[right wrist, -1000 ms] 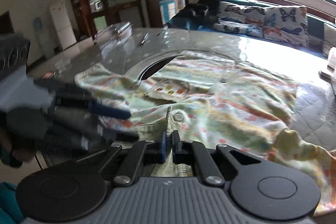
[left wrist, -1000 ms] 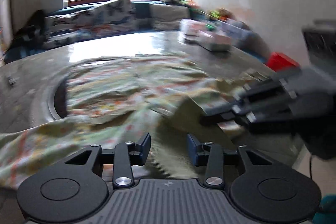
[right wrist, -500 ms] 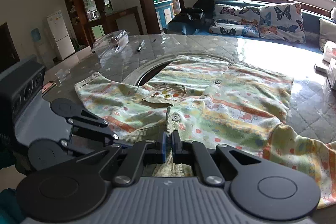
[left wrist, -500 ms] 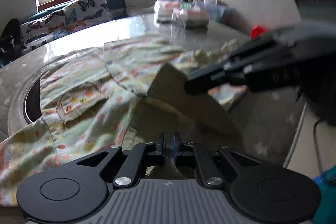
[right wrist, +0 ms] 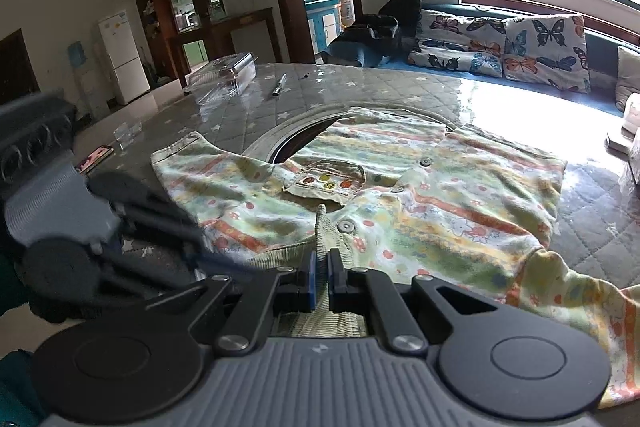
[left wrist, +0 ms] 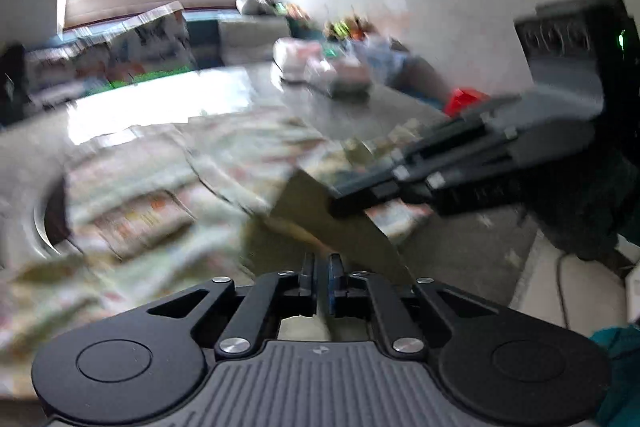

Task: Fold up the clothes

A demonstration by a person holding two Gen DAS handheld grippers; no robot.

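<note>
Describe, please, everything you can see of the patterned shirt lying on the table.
The shirt is a small, soft-looking garment in pale green and yellow with orange stripes and little printed figures. It has dark round buttons, a flapped chest pocket and a ribbed olive hem. It lies spread and rumpled on the quilted grey table, partly covering a round opening in it. The right gripper pinches the near hem; the left gripper, in a blurred view, is shut on fabric close by.

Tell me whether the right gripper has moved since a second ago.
No. The right gripper stays shut on the shirt's hem, placed the same against the table's round opening.
</note>
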